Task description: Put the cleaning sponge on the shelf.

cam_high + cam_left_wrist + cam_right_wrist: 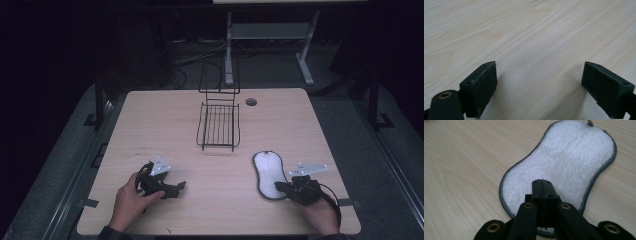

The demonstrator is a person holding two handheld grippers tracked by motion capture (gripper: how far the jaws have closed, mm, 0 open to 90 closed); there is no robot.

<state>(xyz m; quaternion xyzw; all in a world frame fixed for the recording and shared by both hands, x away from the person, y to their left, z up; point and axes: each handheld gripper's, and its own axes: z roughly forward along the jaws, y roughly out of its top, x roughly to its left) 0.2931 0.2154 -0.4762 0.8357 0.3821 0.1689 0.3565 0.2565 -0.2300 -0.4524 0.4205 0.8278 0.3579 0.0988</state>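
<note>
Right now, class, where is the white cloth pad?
In the high view the white cloth pad lies on the table's right side, at the right gripper, nearer than the wire rack.

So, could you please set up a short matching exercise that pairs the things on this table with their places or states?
Things:
1. wire rack
2. white pad
3. left gripper
4. right gripper

Places or states:
A. jaws pressed together, over the near end of the pad
B. lying flat near the table's right front
C. jaws wide apart over bare wood
D. standing at the far middle of the table

Pairs: 1-D, 2-B, 3-C, 4-A
</note>
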